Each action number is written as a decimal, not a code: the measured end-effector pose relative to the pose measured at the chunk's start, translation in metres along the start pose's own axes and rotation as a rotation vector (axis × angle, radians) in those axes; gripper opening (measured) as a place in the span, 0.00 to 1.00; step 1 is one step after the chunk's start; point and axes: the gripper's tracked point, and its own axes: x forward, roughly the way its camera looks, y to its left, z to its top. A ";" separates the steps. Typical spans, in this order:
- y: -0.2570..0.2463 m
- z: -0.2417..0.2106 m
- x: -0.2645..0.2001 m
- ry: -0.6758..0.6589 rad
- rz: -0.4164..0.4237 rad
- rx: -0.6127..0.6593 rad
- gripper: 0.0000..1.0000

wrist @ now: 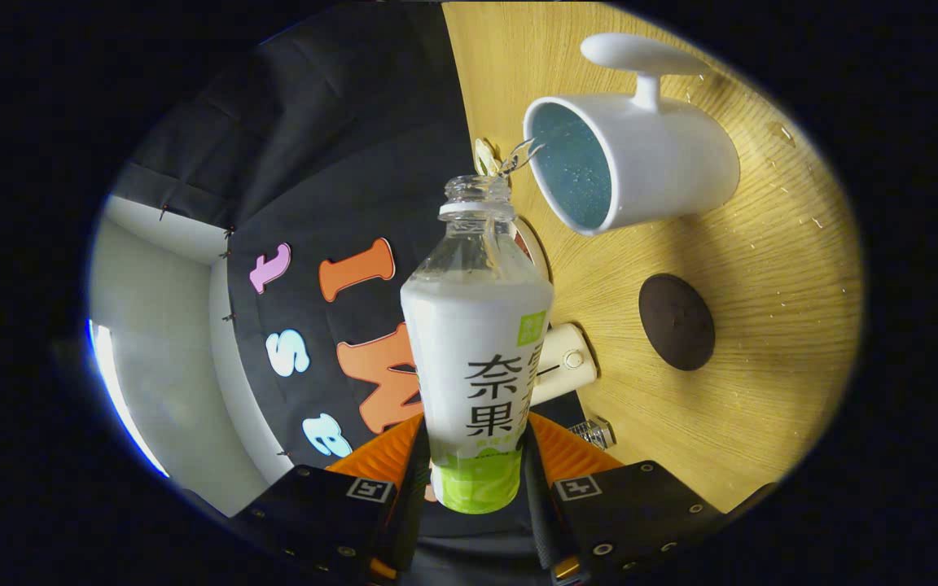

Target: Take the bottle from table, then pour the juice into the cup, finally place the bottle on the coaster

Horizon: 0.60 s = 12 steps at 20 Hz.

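My gripper (pixel 475 464) is shut on a clear plastic bottle (pixel 477 350) with a white and green label, both fingers pressing its lower body. The view is rolled sideways, so the bottle is tipped over. Its cap is off, and a thin stream of liquid leaves the open neck (pixel 477 195) toward the rim of a white cup (pixel 628 163) just beyond it. The cup has a blue inside and a handle, and stands on the wooden table (pixel 762 268). A dark round coaster (pixel 677 321) lies on the table beside the cup, past the bottle's shoulder.
A small cream-coloured object (pixel 567 362) with a round button sits behind the bottle, near the table's edge. A metal bolt-like part (pixel 595 431) shows by the right finger. Water drops dot the wood around the cup. The booth's black cloth wall hangs behind the bottle.
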 end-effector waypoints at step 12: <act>0.004 -0.003 0.002 0.002 0.033 0.092 0.57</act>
